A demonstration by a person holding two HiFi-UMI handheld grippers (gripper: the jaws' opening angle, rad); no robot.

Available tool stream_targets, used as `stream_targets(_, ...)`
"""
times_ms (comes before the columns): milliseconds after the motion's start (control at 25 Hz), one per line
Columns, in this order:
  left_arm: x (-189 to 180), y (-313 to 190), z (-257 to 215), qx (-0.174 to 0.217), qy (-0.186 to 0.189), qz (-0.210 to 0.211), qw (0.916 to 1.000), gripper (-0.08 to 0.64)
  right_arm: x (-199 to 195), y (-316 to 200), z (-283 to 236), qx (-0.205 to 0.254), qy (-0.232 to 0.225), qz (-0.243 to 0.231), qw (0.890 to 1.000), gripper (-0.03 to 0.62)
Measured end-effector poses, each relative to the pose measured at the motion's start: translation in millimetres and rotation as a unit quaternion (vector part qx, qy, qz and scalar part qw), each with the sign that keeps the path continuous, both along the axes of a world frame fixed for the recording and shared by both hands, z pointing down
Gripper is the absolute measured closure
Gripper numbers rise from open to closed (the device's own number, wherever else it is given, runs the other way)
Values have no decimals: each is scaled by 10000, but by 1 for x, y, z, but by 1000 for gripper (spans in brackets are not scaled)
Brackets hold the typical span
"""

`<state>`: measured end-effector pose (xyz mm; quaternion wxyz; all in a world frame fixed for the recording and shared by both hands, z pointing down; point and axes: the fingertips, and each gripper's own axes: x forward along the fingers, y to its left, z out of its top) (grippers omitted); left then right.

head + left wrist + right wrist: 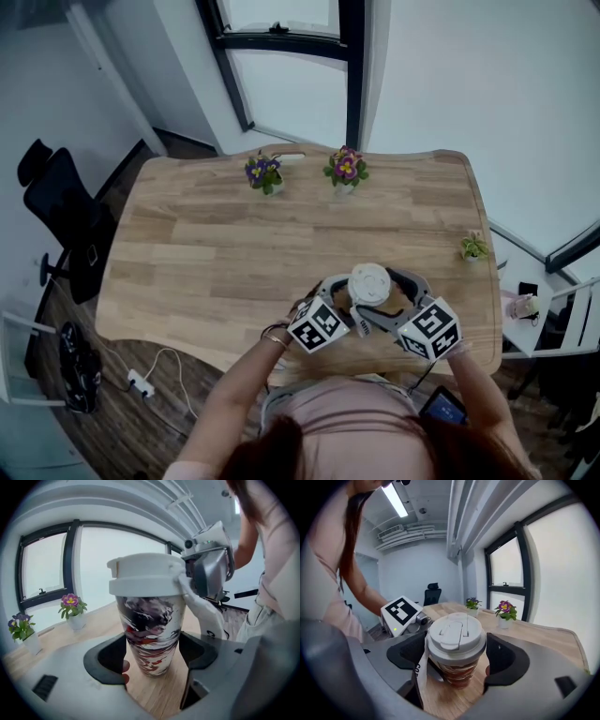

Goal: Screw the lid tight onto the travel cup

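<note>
Clamps marbled red-black-white travel cup [150, 620] low in left gripper [152, 660], pinches its white plastic lid [456, 632] in right gripper [457, 658], upright on wooden table [234, 244].

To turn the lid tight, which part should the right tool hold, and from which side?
The lid, by its round outer rim, from the side at rim height, jaws on opposite edges. The travel cup stands upright, and the rim juts wider than the body.

Hidden and unreadable

Right gripper view: white strip [420, 667] covers left side of cup [459, 672]. Head view: lid [368, 282] hides cup body; jaws lost beneath marker cubes [319, 325]; pink item [522, 305] at far right too small to name; person's head [281, 452] cut by bottom edge
</note>
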<state>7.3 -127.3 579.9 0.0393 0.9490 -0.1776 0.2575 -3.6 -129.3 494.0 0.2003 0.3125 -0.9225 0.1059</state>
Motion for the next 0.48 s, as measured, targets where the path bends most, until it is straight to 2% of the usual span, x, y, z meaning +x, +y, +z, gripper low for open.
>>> stream_targets(120,1,2,0,39,-7,112,9999,210,-2,-1,3,-123,186,-455,9987,215)
stream_targets(240,2,1,-1,87,-22,4,10000,212,-2,-2,2,-63,157,-440,9989,215)
stream_targets(360,2,1,-1,127,-45,-173,9998,210,0,-3,1,127,18,184,9997,215)
stream_targets(480,2,0,0,126,-3,-292,9995,212,1,-4,0,312,-115,928,9951,215)
